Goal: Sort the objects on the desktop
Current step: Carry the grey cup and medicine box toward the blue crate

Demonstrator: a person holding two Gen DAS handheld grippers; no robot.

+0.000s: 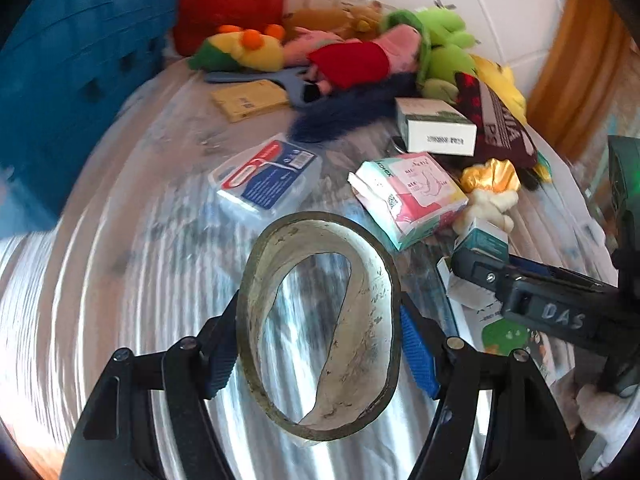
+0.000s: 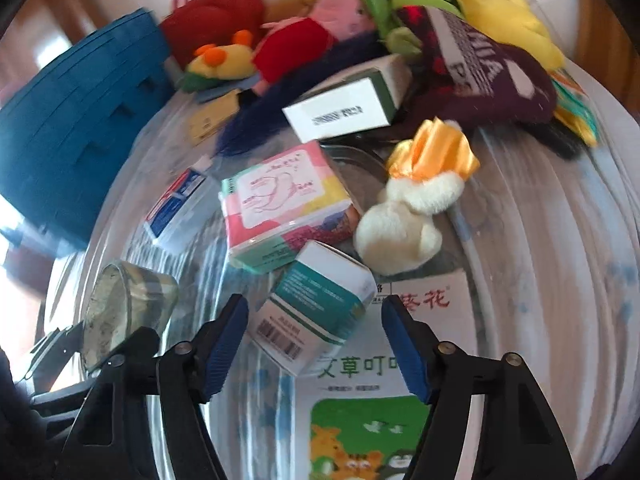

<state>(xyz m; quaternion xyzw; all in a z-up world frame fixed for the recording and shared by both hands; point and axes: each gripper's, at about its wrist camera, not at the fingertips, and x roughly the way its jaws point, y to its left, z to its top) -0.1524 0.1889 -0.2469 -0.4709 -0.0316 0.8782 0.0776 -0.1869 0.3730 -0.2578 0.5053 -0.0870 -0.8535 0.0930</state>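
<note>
L gripper (image 1: 320, 344) fingers clenched on 1 tape roll (image 1: 320, 320), held above bench (image 1: 140, 280) | R gripper (image 2: 314, 344) fingers spread, released, around 1 teal box (image 2: 316, 308) | 1 blue bin (image 1: 68, 80) far L | 1 tissue pack (image 2: 280, 208) beside box

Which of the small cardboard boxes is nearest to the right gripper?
The teal-and-white box, lying tilted between the open right gripper fingers; the white box with green edge sits farther back.

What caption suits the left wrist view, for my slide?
Left gripper clamps a tape roll above the cluttered table.
</note>
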